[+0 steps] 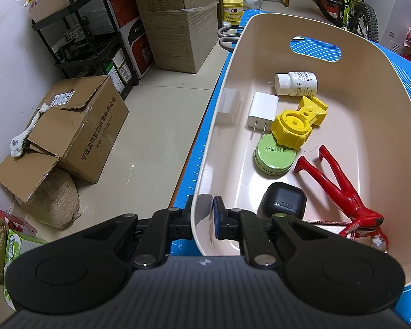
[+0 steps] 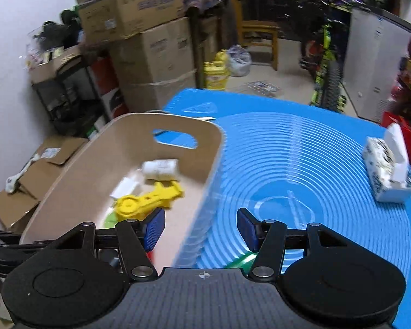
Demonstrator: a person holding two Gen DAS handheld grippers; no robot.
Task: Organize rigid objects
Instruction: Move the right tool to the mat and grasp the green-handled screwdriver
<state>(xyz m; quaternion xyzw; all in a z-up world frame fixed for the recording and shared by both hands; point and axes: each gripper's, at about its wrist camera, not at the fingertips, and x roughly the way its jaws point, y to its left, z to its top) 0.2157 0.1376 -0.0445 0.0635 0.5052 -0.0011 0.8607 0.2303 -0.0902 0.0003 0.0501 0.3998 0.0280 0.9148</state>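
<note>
While the left gripper (image 1: 204, 218) clenches the beige bin (image 1: 263, 24) wall between its jaws, toys lie beyond. Right gripper (image 2: 200, 229) hovers released, bin rim between its jaws.

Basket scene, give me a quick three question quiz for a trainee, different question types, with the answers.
1. True or false: the left claw grips the basket wall.
2. Which lies nearest the basket's handle slot? A) pill bottle B) black case C) red figure
3. Fill in: the right claw is ____ and holds nothing.

Key: 1 true; 2 A; 3 open.
</note>
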